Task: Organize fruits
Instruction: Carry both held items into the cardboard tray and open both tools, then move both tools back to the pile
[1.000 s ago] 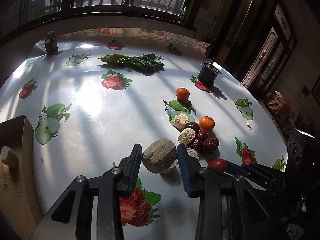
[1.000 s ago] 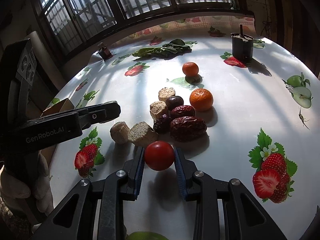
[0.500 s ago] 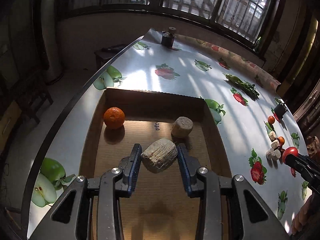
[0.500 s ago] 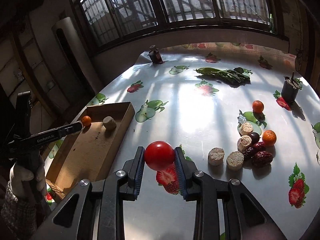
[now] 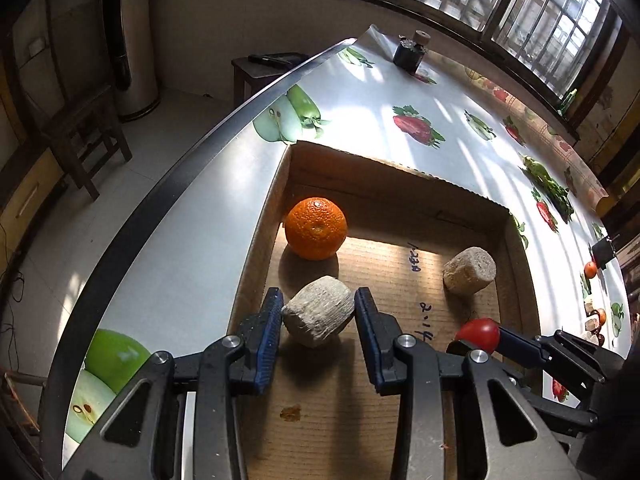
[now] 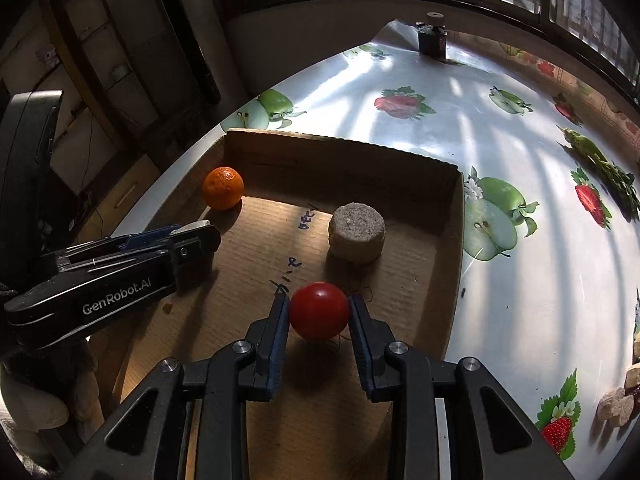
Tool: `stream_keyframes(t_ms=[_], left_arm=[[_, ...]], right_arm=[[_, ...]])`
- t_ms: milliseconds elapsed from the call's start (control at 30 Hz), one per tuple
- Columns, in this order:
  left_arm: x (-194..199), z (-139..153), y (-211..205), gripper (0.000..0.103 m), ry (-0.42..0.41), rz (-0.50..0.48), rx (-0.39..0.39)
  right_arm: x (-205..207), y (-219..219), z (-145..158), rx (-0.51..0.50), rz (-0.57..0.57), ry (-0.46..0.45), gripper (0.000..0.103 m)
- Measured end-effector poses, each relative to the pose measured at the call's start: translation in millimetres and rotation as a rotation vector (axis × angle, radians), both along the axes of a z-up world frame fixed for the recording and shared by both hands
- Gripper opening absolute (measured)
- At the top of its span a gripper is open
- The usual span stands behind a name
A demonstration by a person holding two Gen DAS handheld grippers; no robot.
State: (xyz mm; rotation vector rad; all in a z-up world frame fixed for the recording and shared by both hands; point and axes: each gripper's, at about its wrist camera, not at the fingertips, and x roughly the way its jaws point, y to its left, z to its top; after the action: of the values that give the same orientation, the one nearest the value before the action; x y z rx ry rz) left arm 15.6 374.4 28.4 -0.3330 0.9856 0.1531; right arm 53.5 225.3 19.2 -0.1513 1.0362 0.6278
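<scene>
Box (image 5: 260,216) at desk (image 5: 192,248) edge: one orange (image 5: 316,229), one chunk (image 5: 470,270). Left tool (image 5: 318,320) pinching second chunk (image 5: 320,316); right tool (image 6: 319,314) pinching tomato (image 6: 319,311).

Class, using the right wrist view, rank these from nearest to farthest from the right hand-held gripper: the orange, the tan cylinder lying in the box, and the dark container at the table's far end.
1. Tan cylinder, in the cardboard box, just ahead of the right hand-held gripper.
2. Orange, in the box's far left corner.
3. Dark container, at the table's far edge.
</scene>
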Motion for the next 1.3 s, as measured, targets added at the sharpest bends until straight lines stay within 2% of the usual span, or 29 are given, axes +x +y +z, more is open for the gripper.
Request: stream_keyframes(t_ms=[67,133,200,233,333,400,467,500,633,733,867,1000,1100,1200,1300], left_arm=[[0.2,-0.6,2.5,0.036,-0.01,0.008,-0.02],[-1.1,-0.1,6.0,0.037,-0.029,0.014,-0.047],[-1.7,0.6,7.1,0.043,-0.047,0.008,-0.075],[-2.1,1.2,6.9,0.044,-0.05,0.005,-0.081],[-7.5,6.0,6.4,0.045,-0.046,0.007,-0.098],[-17.9,16.2,6.8,0.046,-0.078,0.011,-0.114],[-32.4,29.7,8.2,0.054,-0.122,0.031,-0.117],[-41.1,37.6,8.7,0.058,-0.152,0.044,-0.116],[-74.0,62.3,5.4,0.063,-0.237,0.081,-0.125],[-98.1,75.0,-2.7,0.068,-0.283,0.099,-0.121],[-120.6,86.9,-17.3,0.069,-0.316,0.083,-0.104],[-131.7,98.0,-27.6,0.069,-0.341,0.067,-0.095],[-136.8,105.2,-36.5,0.069,-0.358,0.05,-0.108],[-141.1,111.2,-48.6,0.069,-0.367,0.026,-0.1],[-138.9,114.8,-63.0,0.07,-0.356,-0.008,-0.082]], right_arm=[[2.6,2.4,-2.1,0.001,0.005,0.018,0.033],[2.5,-0.3,1.5,0.014,-0.005,0.0,0.04],[1.6,-5.2,6.5,0.028,-0.018,-0.029,0.068],[1.1,-7.6,10.0,0.04,-0.027,-0.042,0.071],[-4.5,-22.0,23.0,0.079,-0.05,-0.055,0.071],[-13.3,-41.4,33.4,0.104,-0.087,-0.073,0.071],[-26.4,-59.5,39.0,0.089,-0.126,-0.096,0.071],[-34.6,-67.3,39.7,0.074,-0.139,-0.104,0.071],[-70.5,-78.8,31.2,-0.027,-0.157,-0.141,0.071],[-95.8,-70.9,15.1,-0.133,-0.12,-0.175,0.071],[-123.3,-59.0,-1.4,-0.216,-0.065,-0.205,0.071],[-139.0,-54.3,1.3,-0.227,-0.041,-0.231,0.071],[-145.8,-51.6,-0.6,-0.223,-0.028,-0.212,0.07],[-153.7,-52.4,0.7,-0.184,-0.004,-0.192,0.07],[-158.2,-68.2,19.4,-0.098,-0.011,-0.224,0.07]])
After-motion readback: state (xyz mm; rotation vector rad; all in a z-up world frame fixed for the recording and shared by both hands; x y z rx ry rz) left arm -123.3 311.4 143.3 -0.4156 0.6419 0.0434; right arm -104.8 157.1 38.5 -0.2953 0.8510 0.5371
